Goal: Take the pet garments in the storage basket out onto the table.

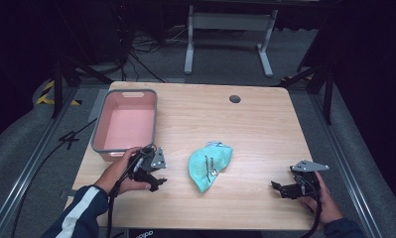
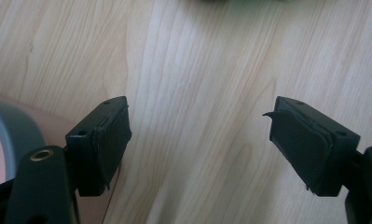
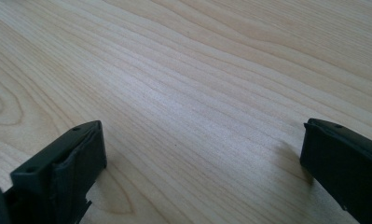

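Teal cloth (image 1: 210,165) lies between both open grippers.

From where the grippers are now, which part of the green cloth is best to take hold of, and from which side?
Probably the raised fold along the upper edge of the green cloth, taken from above. The cloth lies crumpled and mostly flat on the table, so a low side approach would likely slide under nothing. The left gripper is open and seems nearer; the right gripper is open too.

Pink bin (image 1: 126,120) at table's (image 1: 255,124) left edge. Crumpled teal cloth (image 1: 210,164) mid-table. Dark grommet (image 1: 234,98) near far edge. White frame (image 1: 229,37) beyond.
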`<move>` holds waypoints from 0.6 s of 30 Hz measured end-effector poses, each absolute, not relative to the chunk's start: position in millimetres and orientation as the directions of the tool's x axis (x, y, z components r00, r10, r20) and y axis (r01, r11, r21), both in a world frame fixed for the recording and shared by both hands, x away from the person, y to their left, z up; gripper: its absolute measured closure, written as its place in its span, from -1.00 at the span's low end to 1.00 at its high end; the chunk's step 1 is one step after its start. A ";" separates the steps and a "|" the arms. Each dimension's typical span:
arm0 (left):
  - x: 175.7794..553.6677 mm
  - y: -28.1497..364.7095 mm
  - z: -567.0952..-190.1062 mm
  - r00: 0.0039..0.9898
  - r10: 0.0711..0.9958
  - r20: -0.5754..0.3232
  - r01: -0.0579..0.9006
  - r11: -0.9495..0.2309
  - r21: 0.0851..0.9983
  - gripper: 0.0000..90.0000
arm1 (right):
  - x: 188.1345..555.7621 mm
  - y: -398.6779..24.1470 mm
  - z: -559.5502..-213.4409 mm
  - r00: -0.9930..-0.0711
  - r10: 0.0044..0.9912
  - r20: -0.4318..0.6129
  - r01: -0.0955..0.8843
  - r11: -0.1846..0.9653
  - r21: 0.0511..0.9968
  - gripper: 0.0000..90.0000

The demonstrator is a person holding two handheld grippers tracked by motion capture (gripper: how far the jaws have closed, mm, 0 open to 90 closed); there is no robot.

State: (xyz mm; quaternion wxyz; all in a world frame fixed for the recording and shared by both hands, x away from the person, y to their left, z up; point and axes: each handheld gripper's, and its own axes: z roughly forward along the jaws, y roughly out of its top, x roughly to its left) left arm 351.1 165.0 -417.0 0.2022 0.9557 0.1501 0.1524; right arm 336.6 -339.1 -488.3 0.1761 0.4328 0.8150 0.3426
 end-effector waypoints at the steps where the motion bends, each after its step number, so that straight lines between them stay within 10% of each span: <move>1: 350.8 167.8 -417.8 0.910 0.344 0.232 0.224 -0.877 0.425 -0.54 | 336.6 -339.1 -488.2 -0.563 0.826 0.010 0.585 0.390 0.711 -0.99; 18: 333.3 237.0 -439.0 0.868 0.448 0.212 0.325 -0.838 0.438 -0.56 | 336.6 -339.1 -488.3 -0.563 0.826 0.009 0.585 0.391 0.711 -0.99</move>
